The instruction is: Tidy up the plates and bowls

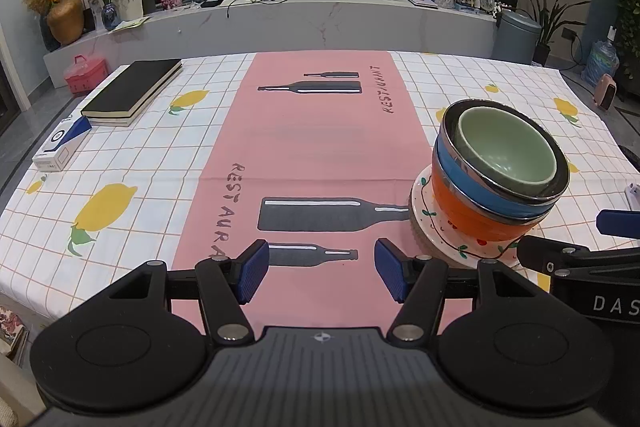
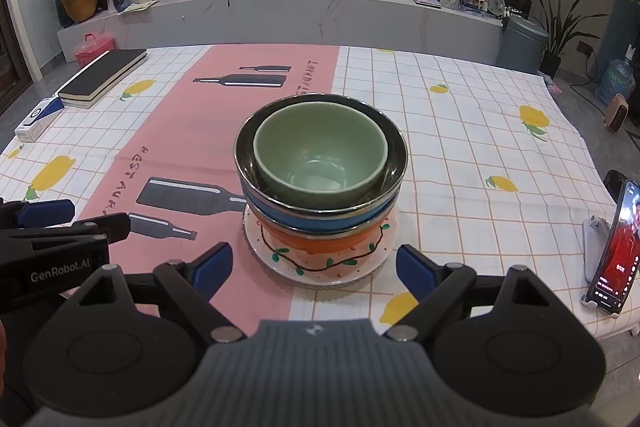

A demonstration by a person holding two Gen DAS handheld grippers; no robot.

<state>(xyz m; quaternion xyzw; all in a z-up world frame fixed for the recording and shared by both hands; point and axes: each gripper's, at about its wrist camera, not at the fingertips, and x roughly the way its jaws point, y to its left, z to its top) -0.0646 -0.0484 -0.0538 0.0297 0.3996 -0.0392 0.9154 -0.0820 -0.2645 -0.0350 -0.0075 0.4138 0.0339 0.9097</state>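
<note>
A stack stands on the table: a white painted plate [image 2: 320,273] at the bottom, an orange bowl [image 2: 320,242], a blue steel-rimmed bowl [image 2: 320,221], and a green bowl [image 2: 320,151] nested on top. The stack also shows in the left wrist view, with the green bowl [image 1: 506,149] above the plate [image 1: 424,215]. My right gripper [image 2: 314,273] is open and empty, just in front of the stack. My left gripper [image 1: 322,275] is open and empty, left of the stack over the pink runner [image 1: 320,147].
A black book [image 1: 132,91] and a blue-white box [image 1: 62,143] lie at the far left. A phone on a stand [image 2: 612,251] is at the right edge. The lemon-print tablecloth [image 2: 460,131] covers the table.
</note>
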